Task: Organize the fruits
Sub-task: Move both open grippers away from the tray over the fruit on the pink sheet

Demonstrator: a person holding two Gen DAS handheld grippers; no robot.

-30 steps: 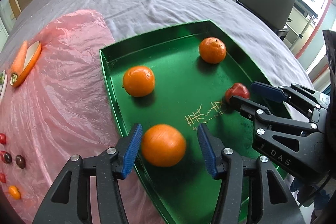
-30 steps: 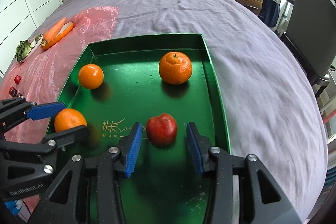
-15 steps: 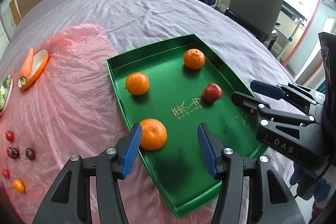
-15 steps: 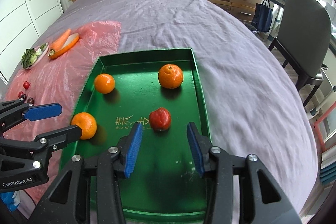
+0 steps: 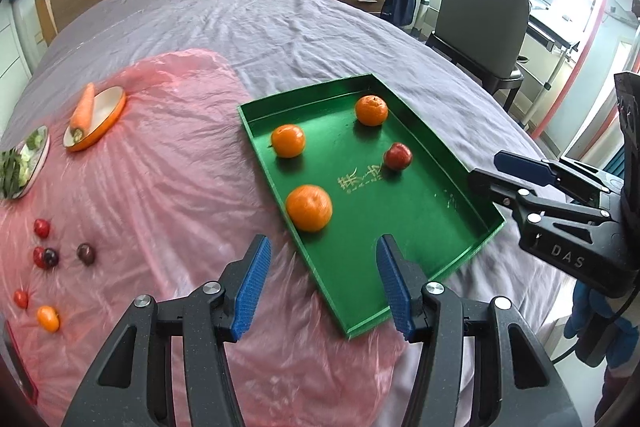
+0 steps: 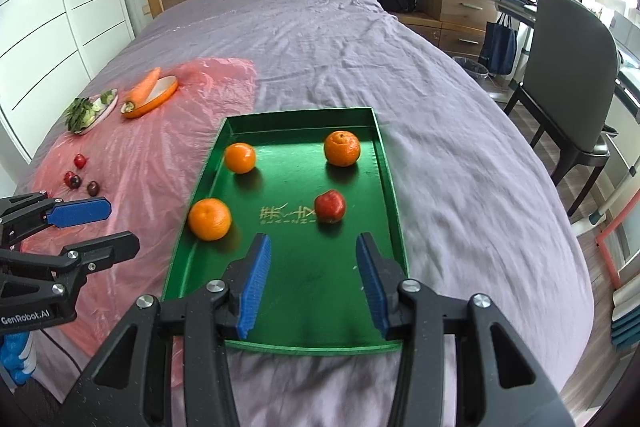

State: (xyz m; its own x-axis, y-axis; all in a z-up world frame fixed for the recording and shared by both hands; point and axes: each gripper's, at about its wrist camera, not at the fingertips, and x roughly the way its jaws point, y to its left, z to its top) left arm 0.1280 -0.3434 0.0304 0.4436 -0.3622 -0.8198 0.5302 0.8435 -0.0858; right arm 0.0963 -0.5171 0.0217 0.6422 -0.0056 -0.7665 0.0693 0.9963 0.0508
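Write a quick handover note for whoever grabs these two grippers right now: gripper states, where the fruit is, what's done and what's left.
Left gripper: open, empty, held above the near left edge of the green tray.
Right gripper: open, empty, above the tray's near end.
In the tray: three oranges and one red apple, all apart from each other.
Left on the pink plastic sheet: several small red and dark fruits and a small orange one.
Also there: a carrot on an orange dish and a plate of greens; likely not part of the job.
Probably next: move the small fruits into the tray.
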